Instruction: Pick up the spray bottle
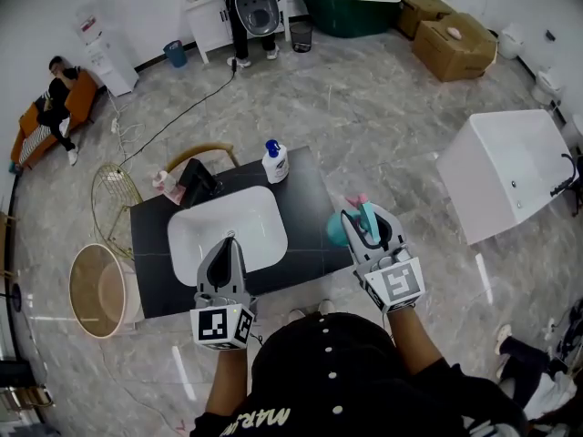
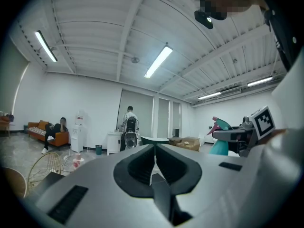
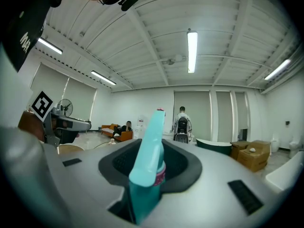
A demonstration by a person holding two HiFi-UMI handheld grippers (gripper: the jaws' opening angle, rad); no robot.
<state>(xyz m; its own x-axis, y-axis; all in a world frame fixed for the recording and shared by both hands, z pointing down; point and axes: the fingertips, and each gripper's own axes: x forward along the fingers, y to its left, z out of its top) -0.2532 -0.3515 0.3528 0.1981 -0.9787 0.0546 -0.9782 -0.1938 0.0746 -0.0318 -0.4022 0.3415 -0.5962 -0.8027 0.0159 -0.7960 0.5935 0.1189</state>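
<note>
The teal spray bottle [image 1: 339, 229] with a pink nozzle is held off the black counter [image 1: 310, 198] at its right end. My right gripper [image 1: 363, 217] is shut on its neck, and in the right gripper view the bottle [image 3: 149, 165] stands upright between the jaws. In the left gripper view the bottle [image 2: 219, 144] shows at the right, in the right gripper [image 2: 232, 135]. My left gripper [image 1: 230, 242] hangs over the front of the white basin [image 1: 187, 244], jaws together with nothing between them [image 2: 155, 148].
A white pump bottle [image 1: 275, 162] stands at the counter's back edge and a black faucet [image 1: 199, 182] behind the basin. A round bin [image 1: 96, 289] and a wire stool [image 1: 114, 198] stand to the left. A white tub [image 1: 510, 171] lies on the floor to the right.
</note>
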